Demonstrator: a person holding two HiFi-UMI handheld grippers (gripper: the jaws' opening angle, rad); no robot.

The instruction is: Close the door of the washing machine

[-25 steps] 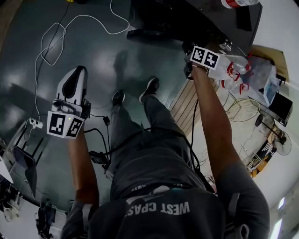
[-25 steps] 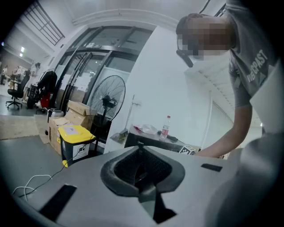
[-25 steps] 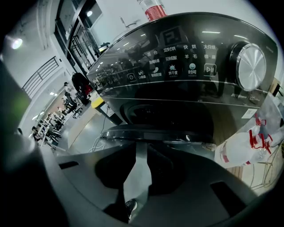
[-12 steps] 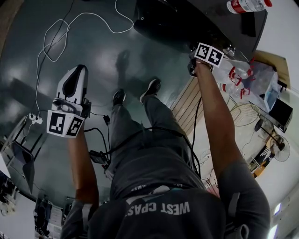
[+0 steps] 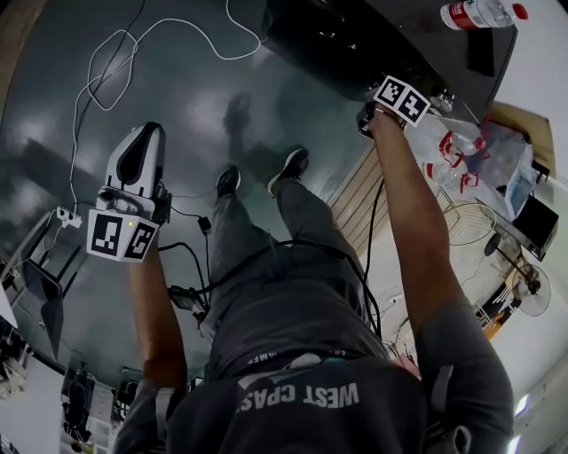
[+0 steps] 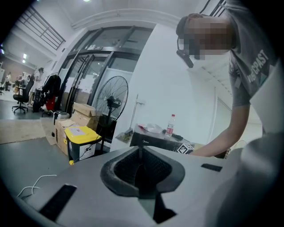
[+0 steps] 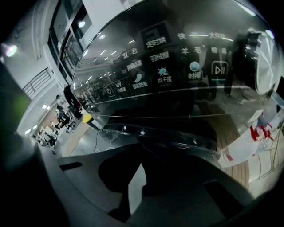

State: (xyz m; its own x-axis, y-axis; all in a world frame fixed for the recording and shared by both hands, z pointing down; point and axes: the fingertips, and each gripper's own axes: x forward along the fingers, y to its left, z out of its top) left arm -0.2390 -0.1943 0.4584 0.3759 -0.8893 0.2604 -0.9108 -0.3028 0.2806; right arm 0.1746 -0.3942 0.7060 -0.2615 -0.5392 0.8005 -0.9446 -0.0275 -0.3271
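Note:
The washing machine (image 5: 355,35) is a dark glossy box at the top of the head view. My right gripper (image 5: 366,120) reaches to its near edge, mostly hidden under its marker cube. In the right gripper view the machine's shiny curved panel (image 7: 177,66) with white icons fills the frame, just beyond my right gripper (image 7: 142,164), whose jaws are shut with nothing visible between them. My left gripper (image 5: 142,137) hangs over the floor at the left, far from the machine. Its jaws are shut and empty; the left gripper (image 6: 141,153) looks towards the washing machine (image 6: 153,139).
A water bottle (image 5: 479,13) lies on the machine's top. Clear plastic bags (image 5: 461,146) sit to its right beside a wooden strip. A white cable (image 5: 106,71) loops over the dark floor. A yellow bin (image 6: 82,142) and a standing fan (image 6: 111,97) are by the glass wall.
My right gripper has moved a little up and to the right along the machine's edge. The left gripper has stayed where it was.

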